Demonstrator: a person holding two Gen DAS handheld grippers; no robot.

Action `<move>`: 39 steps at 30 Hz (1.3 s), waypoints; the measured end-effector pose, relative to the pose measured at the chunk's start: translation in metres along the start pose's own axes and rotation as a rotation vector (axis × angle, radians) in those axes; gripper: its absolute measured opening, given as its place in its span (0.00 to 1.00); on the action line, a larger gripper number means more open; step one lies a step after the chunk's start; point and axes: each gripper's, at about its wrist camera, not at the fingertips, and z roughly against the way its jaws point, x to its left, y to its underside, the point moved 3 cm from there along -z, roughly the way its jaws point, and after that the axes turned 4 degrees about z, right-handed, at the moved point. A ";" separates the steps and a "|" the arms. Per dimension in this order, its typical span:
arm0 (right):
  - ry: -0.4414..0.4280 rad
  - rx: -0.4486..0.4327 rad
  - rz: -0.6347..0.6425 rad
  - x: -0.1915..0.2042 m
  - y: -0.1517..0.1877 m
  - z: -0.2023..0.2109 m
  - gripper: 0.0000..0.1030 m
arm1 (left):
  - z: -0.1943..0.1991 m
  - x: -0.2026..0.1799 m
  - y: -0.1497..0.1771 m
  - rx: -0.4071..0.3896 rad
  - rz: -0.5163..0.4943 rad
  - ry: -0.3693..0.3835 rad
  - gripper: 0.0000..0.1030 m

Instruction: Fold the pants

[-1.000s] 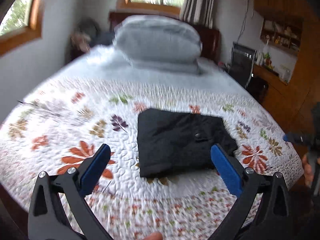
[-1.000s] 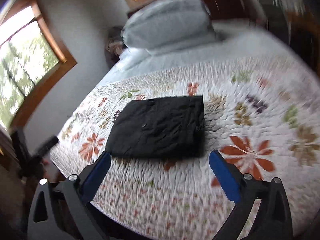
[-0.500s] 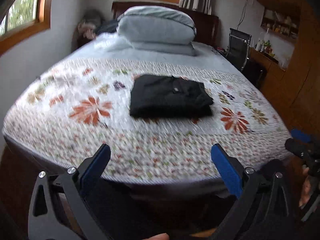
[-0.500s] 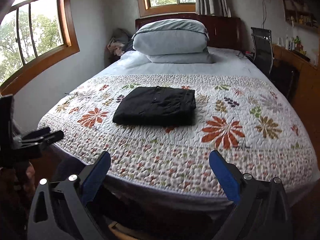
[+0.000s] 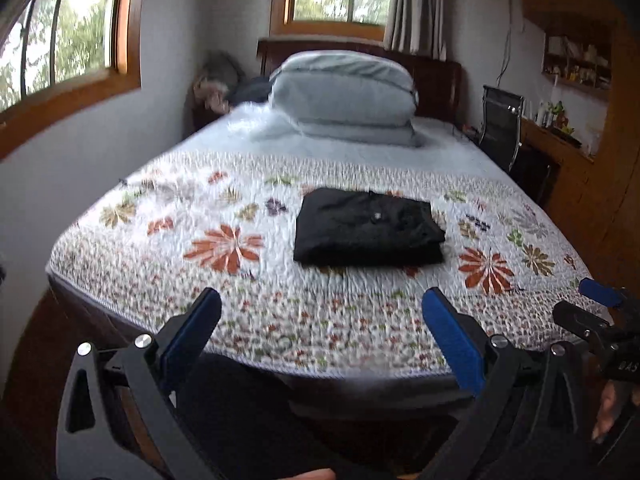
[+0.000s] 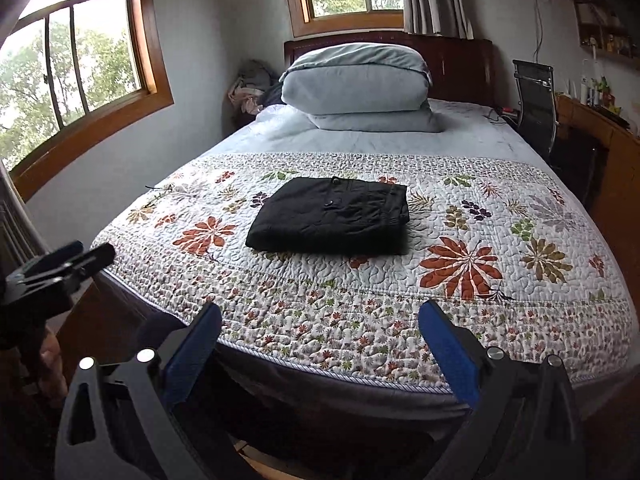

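The black pants [image 5: 368, 228] lie folded into a flat rectangle on the floral quilt [image 5: 248, 280], near the bed's middle; they also show in the right wrist view [image 6: 332, 214]. My left gripper [image 5: 322, 308] is open and empty, held off the foot of the bed, well short of the pants. My right gripper [image 6: 320, 320] is open and empty too, also back beyond the bed's foot edge. Each gripper shows at the side of the other's view: the right one [image 5: 600, 312] and the left one [image 6: 60, 268].
Stacked grey pillows [image 6: 356, 80] sit at the headboard. A black chair [image 6: 536, 100] and wooden desk [image 6: 600, 136] stand to the right of the bed. Windows and a wall are on the left. A clothes heap [image 6: 252, 88] lies in the far corner.
Both grippers have pulled back from just over the folded pants to beyond the foot of the bed. The pants stay where they lay.
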 end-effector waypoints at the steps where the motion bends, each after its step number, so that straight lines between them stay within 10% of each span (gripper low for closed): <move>1: 0.003 0.002 -0.002 0.000 0.000 -0.001 0.97 | 0.000 0.000 0.000 0.001 -0.002 0.002 0.97; 39: 0.030 0.001 -0.024 -0.005 0.007 -0.010 0.97 | -0.018 -0.013 0.018 0.061 -0.010 0.025 0.97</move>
